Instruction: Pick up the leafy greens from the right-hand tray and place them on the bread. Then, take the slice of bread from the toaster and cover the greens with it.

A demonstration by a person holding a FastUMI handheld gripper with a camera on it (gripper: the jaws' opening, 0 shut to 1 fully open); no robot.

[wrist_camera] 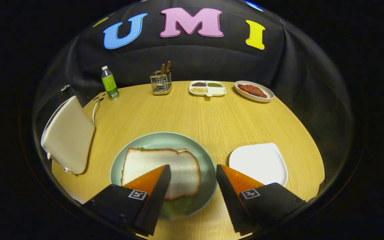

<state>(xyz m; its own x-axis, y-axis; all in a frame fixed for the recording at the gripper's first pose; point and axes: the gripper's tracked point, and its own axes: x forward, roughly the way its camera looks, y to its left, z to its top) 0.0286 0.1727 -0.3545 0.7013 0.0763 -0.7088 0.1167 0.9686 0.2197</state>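
Observation:
A slice of bread lies on top of leafy greens on a pale green plate, just ahead of my fingers. Green leaf edges poke out from under the slice near my left finger. My gripper is open above the plate's right part, with nothing between its fingers. A cream toaster stands to the left of the plate. To the right of the plate sits a bare white tray.
Along the far edge of the round wooden table stand a green-labelled bottle, a wire utensil holder, a divided dish of beans and an oval plate with meat. A white cable runs behind the toaster.

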